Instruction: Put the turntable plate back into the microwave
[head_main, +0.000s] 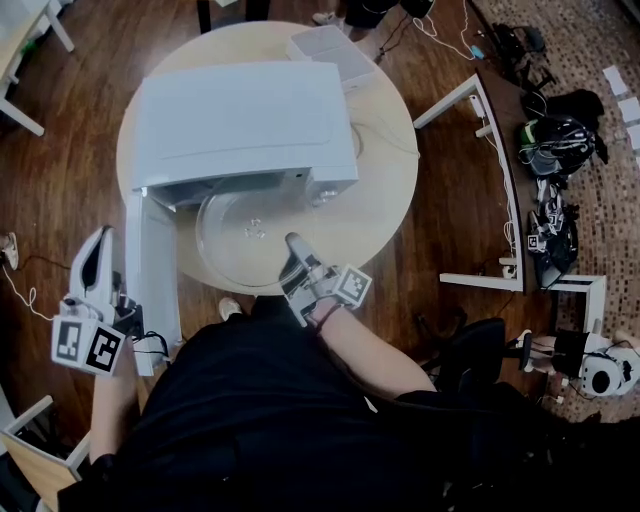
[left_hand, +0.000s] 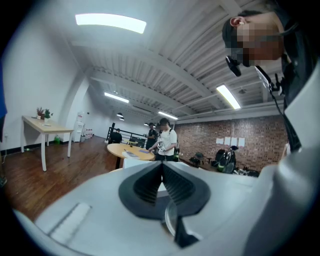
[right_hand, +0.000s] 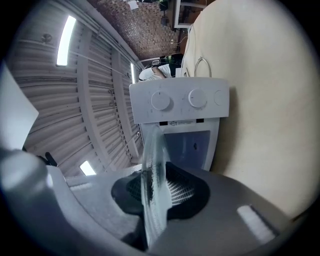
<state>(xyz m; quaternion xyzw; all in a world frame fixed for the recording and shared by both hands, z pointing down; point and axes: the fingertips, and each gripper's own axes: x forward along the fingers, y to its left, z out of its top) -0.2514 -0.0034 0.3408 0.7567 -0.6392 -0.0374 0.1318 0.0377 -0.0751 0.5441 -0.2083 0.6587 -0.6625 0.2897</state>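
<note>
**Glass plate held at the mouth of the open microwave**

The right tool (head_main: 296, 245) is clamped on the near rim of the glass plate (head_main: 235, 225). In the right gripper view, the dark pads (right_hand: 180, 192) press on the rim from both sides, and the plate (right_hand: 152, 150) runs edge-on out from between them toward the microwave (right_hand: 180, 100). In the head view the plate lies roughly flat in front of the microwave (head_main: 245, 120). Its far edge is at the open front, under the overhang of the white top, and no view shows how far inside it reaches. The microwave stands on a round, light-coloured table (head_main: 390, 190), and its door (head_main: 155, 270) is swung wide open to the left. Two knobs (right_hand: 161, 101) on its control panel show in the right gripper view, just above the cavity opening.

The left tool (head_main: 102, 238) is off to the left, just beside the outer end of the open door and well apart from the plate. In the left gripper view its jaws are together with nothing between them (left_hand: 161, 172). It points out across the room, away from the microwave.
</note>
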